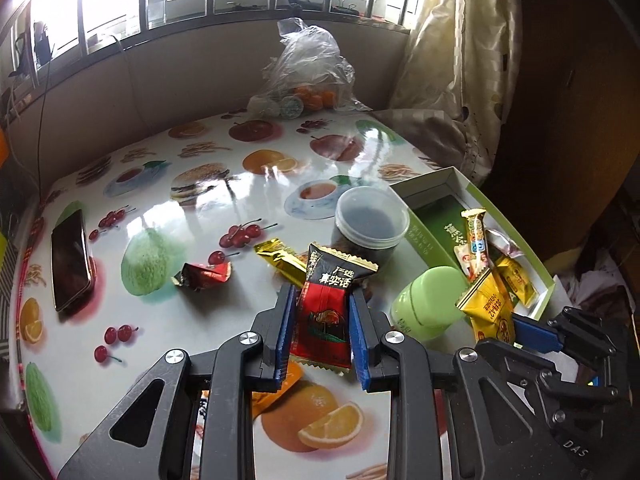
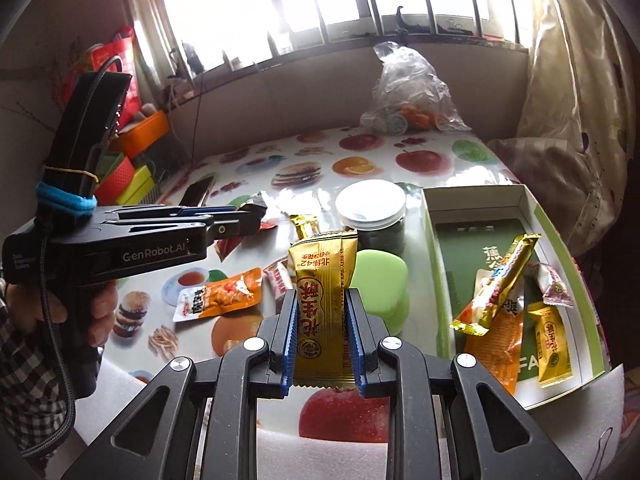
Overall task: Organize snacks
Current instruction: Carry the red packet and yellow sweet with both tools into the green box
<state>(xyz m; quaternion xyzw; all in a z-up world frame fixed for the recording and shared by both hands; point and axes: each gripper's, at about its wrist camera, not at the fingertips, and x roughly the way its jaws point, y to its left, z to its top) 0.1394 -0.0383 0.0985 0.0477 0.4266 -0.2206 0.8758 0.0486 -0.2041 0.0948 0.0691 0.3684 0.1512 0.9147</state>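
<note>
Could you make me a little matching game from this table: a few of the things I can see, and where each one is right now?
Things:
1. red and black snack packet
2. gold snack bar
3. phone
4. orange packet

Places:
A. lying flat on the tablecloth, near the left gripper's handle
B. near the table's left edge
C. clamped in the right gripper
D. clamped in the left gripper

Pairs: 1-D, 2-C, 3-B, 4-A

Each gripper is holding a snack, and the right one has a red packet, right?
Not quite. Each gripper does hold a snack, but the right gripper has a gold packet, as the right wrist view shows. The red packet is in the left gripper.
</note>
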